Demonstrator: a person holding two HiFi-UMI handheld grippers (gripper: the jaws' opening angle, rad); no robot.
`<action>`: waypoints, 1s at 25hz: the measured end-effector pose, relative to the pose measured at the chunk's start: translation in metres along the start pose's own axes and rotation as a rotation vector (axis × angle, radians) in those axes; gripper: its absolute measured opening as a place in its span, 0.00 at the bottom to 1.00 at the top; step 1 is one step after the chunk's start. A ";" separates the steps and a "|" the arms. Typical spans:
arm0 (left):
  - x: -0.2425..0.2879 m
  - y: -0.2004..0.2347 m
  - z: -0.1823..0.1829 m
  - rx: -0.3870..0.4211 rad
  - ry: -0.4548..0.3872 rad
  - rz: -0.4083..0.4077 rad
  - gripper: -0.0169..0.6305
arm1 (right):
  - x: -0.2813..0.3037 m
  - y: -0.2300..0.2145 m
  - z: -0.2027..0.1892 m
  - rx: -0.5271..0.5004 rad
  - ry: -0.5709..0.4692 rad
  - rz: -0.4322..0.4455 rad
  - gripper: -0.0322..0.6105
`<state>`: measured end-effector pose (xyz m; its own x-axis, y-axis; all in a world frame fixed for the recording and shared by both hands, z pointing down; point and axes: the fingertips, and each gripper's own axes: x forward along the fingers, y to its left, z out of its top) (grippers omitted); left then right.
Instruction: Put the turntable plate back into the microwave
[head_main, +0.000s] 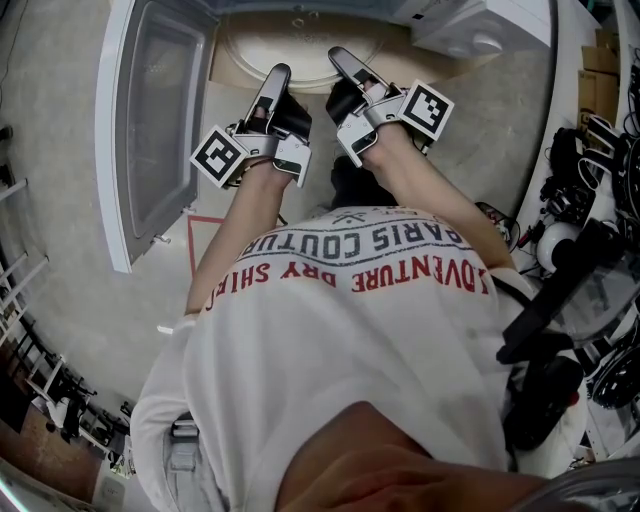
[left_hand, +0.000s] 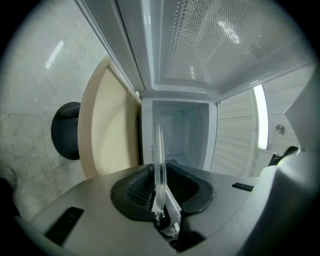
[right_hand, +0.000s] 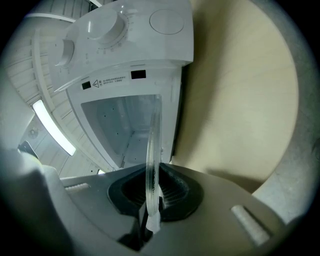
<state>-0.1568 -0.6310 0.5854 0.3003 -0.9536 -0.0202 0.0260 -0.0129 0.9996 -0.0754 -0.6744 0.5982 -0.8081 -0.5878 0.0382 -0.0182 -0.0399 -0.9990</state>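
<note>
Nearest, the left gripper (left_hand: 161, 192) and the right gripper (right_hand: 152, 192) are each clamped on the rim of the turntable plate (left_hand: 159, 150). The glass runs edge-on from between their pads toward the open microwave (right_hand: 125, 125) at 12 o'clock. Doing this well likely means keeping both grips level and matched, so the glass clears the opening beside the door (head_main: 150, 130) at 10 o'clock. In the head view the clear plate barely shows. Any hub in the cavity cannot be made out.

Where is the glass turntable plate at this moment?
The glass turntable plate shows edge-on in both gripper views, clamped by the left gripper and the right gripper, in front of the open microwave.
</note>
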 end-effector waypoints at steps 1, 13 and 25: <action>0.001 0.000 -0.001 -0.004 0.000 0.002 0.14 | 0.000 0.000 0.000 0.000 0.000 0.001 0.08; 0.000 0.004 0.000 -0.071 -0.029 -0.015 0.09 | 0.001 0.001 0.000 -0.020 0.004 0.009 0.08; 0.001 -0.003 0.002 -0.064 -0.044 -0.059 0.09 | 0.004 0.012 0.001 -0.063 0.006 0.042 0.09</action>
<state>-0.1585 -0.6331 0.5824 0.2542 -0.9641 -0.0768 0.1039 -0.0517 0.9932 -0.0783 -0.6782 0.5865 -0.8123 -0.5832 -0.0038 -0.0210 0.0358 -0.9991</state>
